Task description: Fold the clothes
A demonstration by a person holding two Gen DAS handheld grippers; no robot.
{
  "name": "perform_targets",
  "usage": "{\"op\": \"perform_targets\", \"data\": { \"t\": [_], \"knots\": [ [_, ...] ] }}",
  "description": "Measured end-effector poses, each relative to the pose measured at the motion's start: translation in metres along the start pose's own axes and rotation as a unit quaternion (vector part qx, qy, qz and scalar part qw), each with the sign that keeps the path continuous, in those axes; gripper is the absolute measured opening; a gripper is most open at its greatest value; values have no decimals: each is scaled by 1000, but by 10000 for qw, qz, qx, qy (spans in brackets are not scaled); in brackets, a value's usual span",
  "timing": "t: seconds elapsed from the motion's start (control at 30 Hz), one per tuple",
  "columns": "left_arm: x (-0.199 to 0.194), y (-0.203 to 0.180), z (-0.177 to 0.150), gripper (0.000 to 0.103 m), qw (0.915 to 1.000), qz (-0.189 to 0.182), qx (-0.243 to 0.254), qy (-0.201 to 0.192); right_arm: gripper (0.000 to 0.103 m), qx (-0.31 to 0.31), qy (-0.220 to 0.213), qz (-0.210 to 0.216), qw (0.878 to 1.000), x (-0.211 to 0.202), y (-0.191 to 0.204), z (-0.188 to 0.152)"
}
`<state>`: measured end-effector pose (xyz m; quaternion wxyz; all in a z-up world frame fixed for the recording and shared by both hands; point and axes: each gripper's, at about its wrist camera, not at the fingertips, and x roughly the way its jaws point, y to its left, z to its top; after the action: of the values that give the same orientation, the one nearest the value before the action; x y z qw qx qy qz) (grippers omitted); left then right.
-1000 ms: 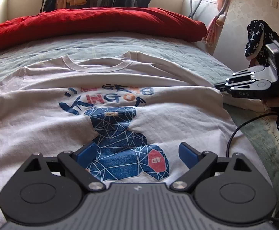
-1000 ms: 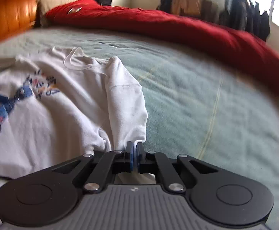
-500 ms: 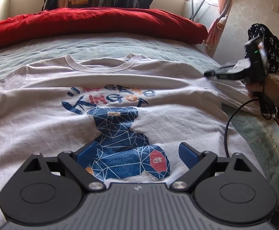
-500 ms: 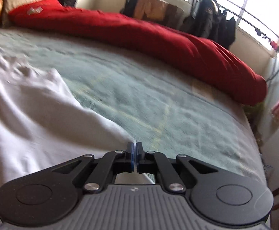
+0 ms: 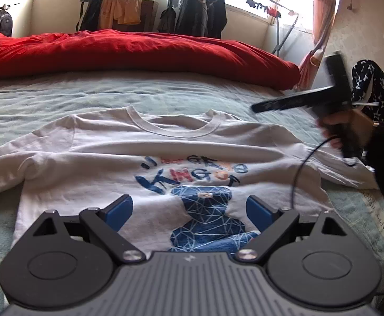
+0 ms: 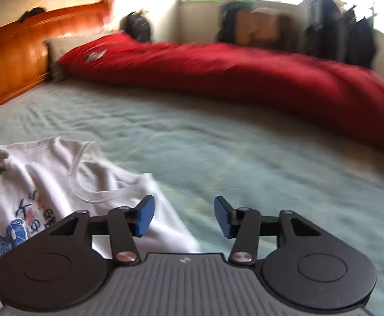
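A white T-shirt [image 5: 128, 158] with a blue bear print lies face up and spread flat on the bed, collar toward the red duvet. My left gripper [image 5: 189, 212] hovers open over the shirt's lower middle, nothing between its blue pads. In the left wrist view, the right gripper [image 5: 260, 105] is raised above the shirt's right shoulder, held by a hand in a dark sleeve; the right sleeve [image 5: 350, 171] lies flat below it. In the blurred right wrist view, my right gripper [image 6: 184, 217] is open and empty above the shirt's [image 6: 60, 184] shoulder edge.
A pale green bedsheet [image 5: 60, 97] covers the bed. A red duvet [image 5: 139, 52] is bunched along the far side. A wooden headboard [image 6: 12, 60] stands at the left of the right wrist view. Hanging clothes [image 5: 194, 13] and a drying rack stand by the windows.
The right gripper has opened and let go of the right sleeve, which now lies stretched out flat. It rose and swung back toward the shirt. The left gripper drew back slightly, still open.
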<state>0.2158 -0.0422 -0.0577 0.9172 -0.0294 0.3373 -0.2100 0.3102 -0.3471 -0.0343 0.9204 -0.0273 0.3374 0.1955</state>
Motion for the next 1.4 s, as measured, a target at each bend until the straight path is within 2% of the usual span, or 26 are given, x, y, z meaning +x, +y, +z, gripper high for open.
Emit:
{"op": "perform_targets", "data": {
  "t": [0.13,0.27,0.33,0.37,0.4,0.43,0.47,0.57,0.67,0.73,0.83,0.93,1.0,1.07,1.13,1.2,1.3,1.33,1.4],
  "knots": [
    [2,8,-4,92,10000,22,-63,48,57,-119,450,141,9988,46,-1,-2],
    [7,15,-10,92,9998,61,-165,117,58,-329,554,212,9977,56,15,-15],
    [10,19,-12,92,9996,81,-215,152,50,-544,577,224,9966,52,26,-17],
    [11,21,-14,92,9995,91,-241,169,36,-652,591,232,9958,50,31,-18],
    [12,21,-15,92,9995,79,-245,179,17,-746,613,252,9950,48,37,-19],
    [12,22,-16,92,9995,60,-253,181,12,-805,656,299,9941,47,41,-17],
    [11,22,-17,92,9995,49,-259,175,12,-918,668,269,9932,46,47,-15],
    [10,24,-17,92,9995,51,-282,145,11,-1244,488,-144,9909,42,56,-6],
    [7,25,-17,92,9994,69,-313,104,11,-1133,139,-665,9912,43,48,9],
    [5,26,-17,92,9994,74,-322,86,12,-987,138,-760,9921,52,42,13],
    [1,28,-15,92,9996,78,-265,79,18,-846,520,-985,9902,71,39,11],
    [-5,30,-10,92,9999,86,-71,85,29,-609,340,-1063,9919,51,42,13],
    [-7,35,-1,92,9999,73,40,114,54,-404,213,-1002,9939,30,47,18],
    [-8,41,10,92,9998,25,92,155,71,-224,274,-619,9975,10,56,19],
    [1,47,20,93,9993,-176,122,310,74,-51,442,-152,9989,-4,66,18],
    [16,52,29,93,9980,-293,235,504,79,19,829,81,9965,-2,79,11],
    [53,58,32,93,9953,-184,467,825,79,-59,1190,-142,9928,25,95,-5],
    [66,64,34,93,9947,-174,364,948,79,-97,1211,-337,9920,34,97,-9],
    [82,73,38,93,9959,-175,260,849,93,-27,1060,-542,9929,53,92,-11]
  ]
}}
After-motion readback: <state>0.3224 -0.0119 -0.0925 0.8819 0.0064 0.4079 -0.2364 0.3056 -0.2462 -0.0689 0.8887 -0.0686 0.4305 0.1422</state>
